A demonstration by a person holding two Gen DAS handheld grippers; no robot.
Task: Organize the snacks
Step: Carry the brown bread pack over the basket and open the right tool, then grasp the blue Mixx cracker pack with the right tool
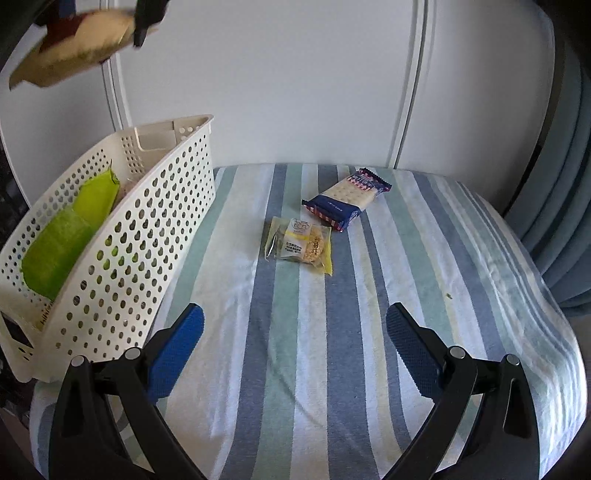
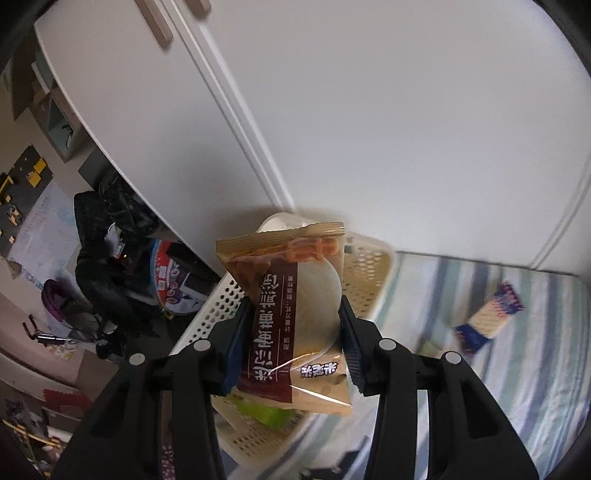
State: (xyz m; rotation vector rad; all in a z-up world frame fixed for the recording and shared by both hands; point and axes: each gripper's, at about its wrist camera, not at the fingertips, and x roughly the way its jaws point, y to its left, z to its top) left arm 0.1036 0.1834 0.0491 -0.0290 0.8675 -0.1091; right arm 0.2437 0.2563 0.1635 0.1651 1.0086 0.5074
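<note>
My right gripper point(image 2: 293, 325) is shut on a tan and brown snack packet point(image 2: 295, 314), held in the air above the white perforated basket point(image 2: 218, 314). That packet point(image 1: 74, 44) shows at the top left of the left wrist view, above the basket point(image 1: 147, 236), with the right gripper point(image 1: 144, 22) on it. A green packet point(image 1: 62, 243) lies inside the basket. On the striped cloth point(image 1: 295, 369) lie a small yellow-edged cake packet point(image 1: 299, 245) and a blue cracker packet point(image 1: 347, 199). My left gripper point(image 1: 295, 332) is open, low over the cloth, short of both packets.
White cabinet doors point(image 1: 277, 81) stand behind the striped surface. A blue curtain point(image 1: 561, 221) hangs at the right. Left of the basket, in the right wrist view, sits floor clutter including a dark bag point(image 2: 107, 258). The cracker packet point(image 2: 487, 317) lies right of the basket.
</note>
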